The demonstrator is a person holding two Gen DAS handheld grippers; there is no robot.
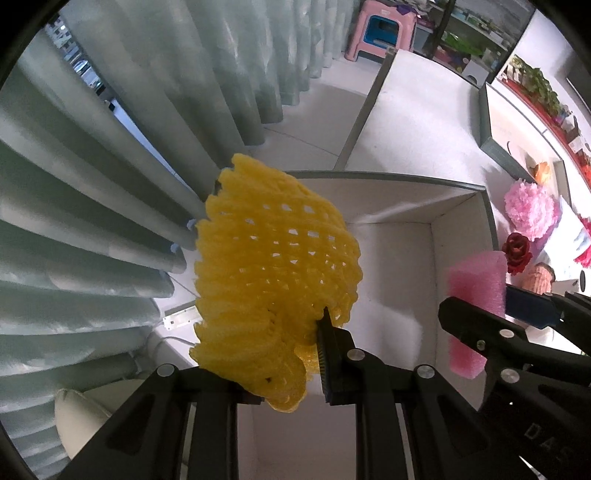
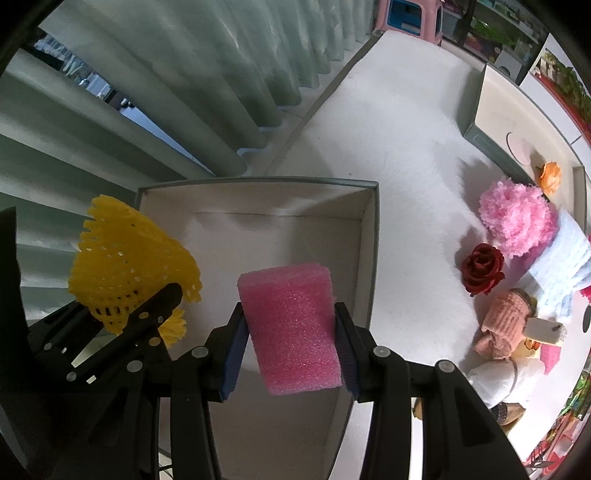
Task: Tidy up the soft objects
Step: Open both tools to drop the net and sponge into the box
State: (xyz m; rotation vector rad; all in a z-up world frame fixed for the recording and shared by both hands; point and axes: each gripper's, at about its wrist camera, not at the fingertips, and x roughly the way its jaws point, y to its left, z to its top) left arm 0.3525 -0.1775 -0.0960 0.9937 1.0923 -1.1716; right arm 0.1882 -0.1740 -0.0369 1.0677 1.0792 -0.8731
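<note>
Your left gripper (image 1: 295, 354) is clamped on the yellow foam net (image 1: 273, 258), held above the left side of the open box (image 2: 371, 258). Only your right camera shows both blue pads of your right gripper (image 2: 291, 354) squeezing the pink foam block (image 2: 291, 328) over the box's inside. It also shows more of the table: red rose (image 2: 482, 267), pink pompom (image 2: 517, 221), orange flower (image 2: 550, 175).

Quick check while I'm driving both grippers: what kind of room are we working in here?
Most likely a room in a home, or a set staged as one. Long pale curtains hang beside a white table, a pink plastic stool stands beyond it, and a red fabric rose and other soft things lie on the table.
</note>
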